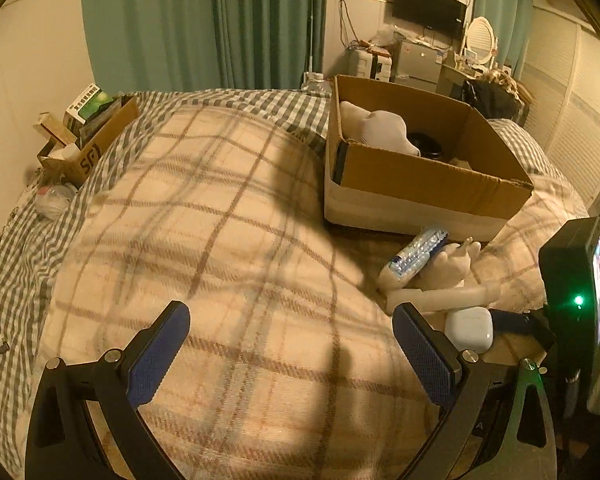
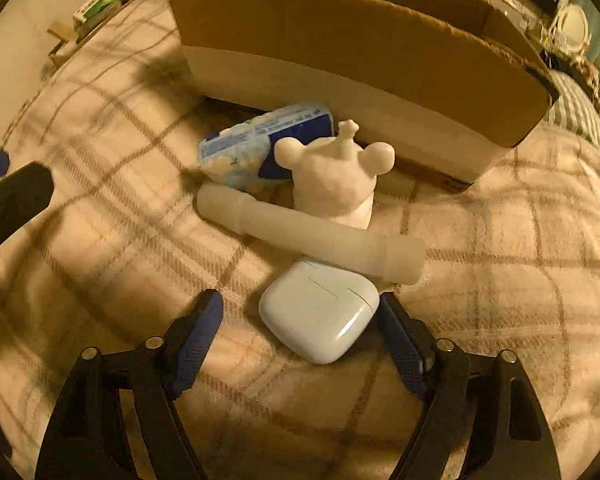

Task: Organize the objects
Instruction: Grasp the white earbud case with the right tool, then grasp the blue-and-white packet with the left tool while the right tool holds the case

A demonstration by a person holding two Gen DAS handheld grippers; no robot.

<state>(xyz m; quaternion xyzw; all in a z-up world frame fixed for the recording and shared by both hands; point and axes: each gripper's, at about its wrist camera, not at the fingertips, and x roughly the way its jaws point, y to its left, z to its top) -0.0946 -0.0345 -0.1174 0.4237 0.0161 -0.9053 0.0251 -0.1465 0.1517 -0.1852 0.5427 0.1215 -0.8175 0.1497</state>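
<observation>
A white earbuds case [image 2: 320,312] lies on the plaid blanket between the fingers of my right gripper [image 2: 300,302]. The gripper is open: its right pad is at the case's edge, and its left pad stands apart from it. Just beyond the case lie a white cylindrical stick [image 2: 312,232], a white figurine [image 2: 332,176] and a blue tissue pack [image 2: 260,144], all against the big cardboard box [image 2: 340,40]. My left gripper [image 1: 292,312] hangs open over bare blanket, left of the case [image 1: 470,328]. The box [image 1: 420,176] holds a white soft item [image 1: 376,128] and something dark.
A small cardboard box [image 1: 96,140] with packages stands at the bed's far left edge, with a crumpled plastic bag [image 1: 54,200] near it. A cable end [image 1: 0,352] lies on the checked sheet at the left. Curtains, a television and a small fridge stand beyond the bed.
</observation>
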